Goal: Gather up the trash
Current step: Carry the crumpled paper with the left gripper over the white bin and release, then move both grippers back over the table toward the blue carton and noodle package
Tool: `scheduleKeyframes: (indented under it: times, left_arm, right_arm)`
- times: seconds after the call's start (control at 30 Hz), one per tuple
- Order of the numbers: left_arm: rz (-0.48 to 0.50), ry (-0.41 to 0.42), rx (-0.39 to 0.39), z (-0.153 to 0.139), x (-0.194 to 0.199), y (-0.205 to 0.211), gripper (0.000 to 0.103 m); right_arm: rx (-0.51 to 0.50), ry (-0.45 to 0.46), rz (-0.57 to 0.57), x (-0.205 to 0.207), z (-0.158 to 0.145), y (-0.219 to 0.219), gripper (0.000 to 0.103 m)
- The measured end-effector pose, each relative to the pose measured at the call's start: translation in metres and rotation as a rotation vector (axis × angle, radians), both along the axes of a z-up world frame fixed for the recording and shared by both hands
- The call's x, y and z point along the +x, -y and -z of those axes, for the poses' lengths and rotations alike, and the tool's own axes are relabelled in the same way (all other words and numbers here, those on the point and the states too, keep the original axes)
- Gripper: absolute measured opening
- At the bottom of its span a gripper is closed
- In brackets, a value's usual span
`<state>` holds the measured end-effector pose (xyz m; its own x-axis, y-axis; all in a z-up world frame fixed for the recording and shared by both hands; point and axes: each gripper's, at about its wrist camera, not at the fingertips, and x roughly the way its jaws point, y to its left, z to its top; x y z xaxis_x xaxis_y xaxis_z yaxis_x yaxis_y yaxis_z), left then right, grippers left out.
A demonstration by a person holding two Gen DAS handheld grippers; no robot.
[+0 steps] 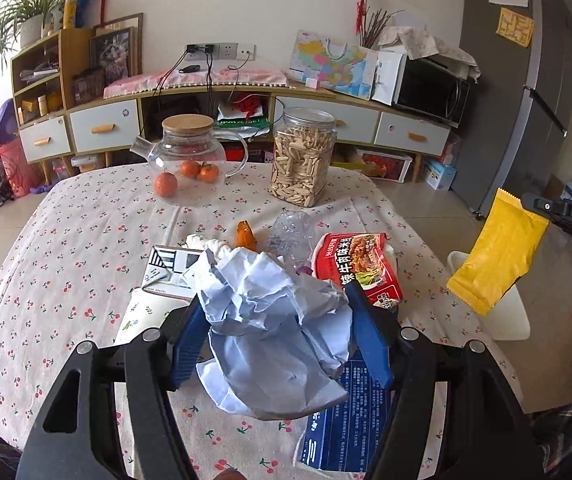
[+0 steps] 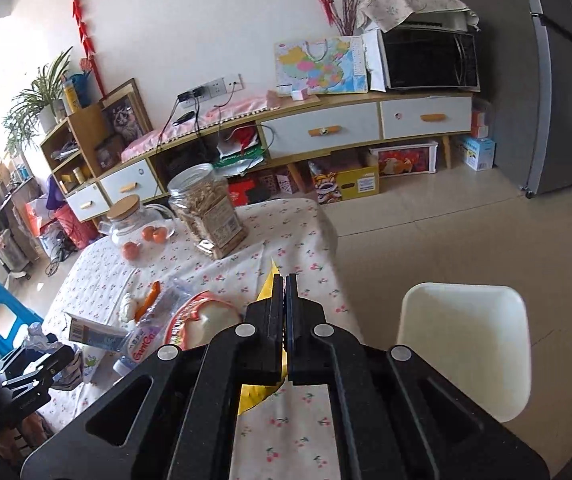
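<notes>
left gripper (image 1: 274, 320) clamps crumpled paper (image 1: 274, 320) | right gripper (image 2: 285, 280) pinches yellow wrapper (image 1: 493, 256)

surface (image 1: 66, 272): round-edged, covered by white cloth with red cherry print
landmark: seed jar (image 1: 301, 156), clear plastic, upright, far side of surface
glass teapot (image 1: 188, 152): left of seed jar, wooden lid, upright
oranges (image 1: 166, 183): three beside/behind teapot; seen through the glass, cannot tell if any is inside
clear plastic bottle (image 1: 289, 236): in front of seed jar, lying down
orange peel (image 1: 246, 235): left of bottle, near it
white tissue wad (image 1: 210, 243): left of peel
red noodle packet (image 1: 359, 268): front-right of seed jar, just beside bottle
striped box (image 1: 170, 266): front-left of seed jar, lying flat
blue printed packet (image 1: 345, 424): nearest edge, well in front of seed jar
</notes>
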<state>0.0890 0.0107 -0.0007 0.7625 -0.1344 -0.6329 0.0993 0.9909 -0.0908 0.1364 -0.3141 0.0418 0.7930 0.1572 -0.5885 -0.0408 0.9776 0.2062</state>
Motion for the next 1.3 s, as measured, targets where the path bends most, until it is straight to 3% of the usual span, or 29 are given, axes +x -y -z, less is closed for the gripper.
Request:
scheduleKeyframes:
  times: [0.2,0.3,0.37,0.4,0.43,0.57,0.63,0.8,1.07,1.17,1.3]
  left_arm:
    - [0.065,0.002,0.028,-0.003,0.011,0.048,0.065]
    - [0.095,-0.006,0.036,-0.002,0.019,0.072,0.065]
    - [0.121,-0.016,0.041,0.000,0.026,0.090,0.065]
    - [0.136,-0.021,0.042,0.000,0.030,0.101,0.065]
    - [0.152,-0.024,0.041,0.001,0.033,0.112,0.065]
    - [0.233,-0.035,0.019,0.003,0.047,0.163,0.065]
    - [0.281,-0.038,0.009,0.004,0.052,0.194,0.065]
    - [0.378,-0.044,-0.023,0.007,0.064,0.268,0.065]
    - [0.456,-0.091,-0.060,0.025,0.079,0.360,0.069]
    - [0.459,-0.134,-0.054,0.033,0.084,0.377,0.075]
    - [0.445,-0.103,-0.031,0.029,0.074,0.372,0.086]
  right_arm:
    - [-0.163,-0.001,0.209,0.003,0.016,0.065,0.000]
    - [-0.193,-0.037,0.276,0.006,0.036,0.090,0.005]
    - [-0.204,-0.085,0.327,0.009,0.051,0.106,0.022]
    - [-0.206,-0.111,0.350,0.011,0.056,0.110,0.050]
    - [-0.203,-0.122,0.379,0.010,0.059,0.116,0.072]
    - [-0.168,-0.091,0.483,-0.002,0.052,0.145,0.082]
    - [-0.187,-0.067,0.563,-0.012,0.050,0.156,0.093]
    - [-0.245,-0.058,0.708,-0.029,0.047,0.184,0.095]
    - [-0.246,-0.073,0.843,-0.048,0.047,0.219,0.096]
    - [-0.239,-0.075,0.869,-0.052,0.047,0.223,0.096]
    - [-0.247,-0.066,0.861,-0.054,0.045,0.217,0.096]
